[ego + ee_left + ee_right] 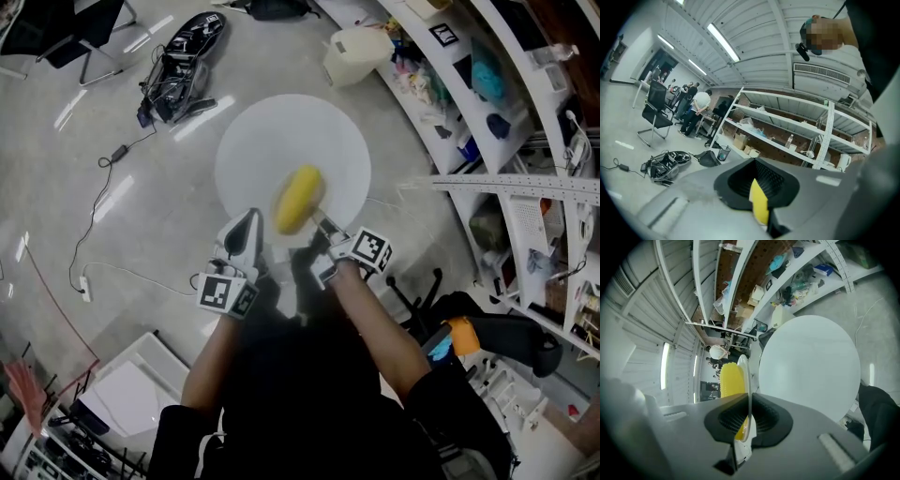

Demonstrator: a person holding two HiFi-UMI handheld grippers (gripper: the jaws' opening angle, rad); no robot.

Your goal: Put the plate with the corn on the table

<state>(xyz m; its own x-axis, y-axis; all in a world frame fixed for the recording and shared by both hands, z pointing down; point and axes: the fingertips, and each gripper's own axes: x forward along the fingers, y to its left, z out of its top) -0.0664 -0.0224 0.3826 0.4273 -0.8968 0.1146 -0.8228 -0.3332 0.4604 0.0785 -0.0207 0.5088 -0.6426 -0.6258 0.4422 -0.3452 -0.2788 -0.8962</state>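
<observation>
A yellow corn cob point(299, 199) lies on a white plate point(318, 218), which is held in the air over the near side of the round white table point(281, 131). My right gripper point(323, 228) is shut on the plate's near rim. In the right gripper view the plate point(744, 380) shows edge-on between the jaws, with the corn point(731, 378) on its left and the table point(811, 362) beyond. My left gripper point(249, 220) is just left of the plate with its jaws together. The left gripper point(759, 197) faces the shelves, and only a yellow strip shows at its seam.
A black bag of cables point(181, 62) and a loose cord point(105, 187) lie on the floor at the far left. A white container point(356, 52) stands beyond the table. Metal shelves point(497, 103) line the right side. A white box point(141, 389) sits near left.
</observation>
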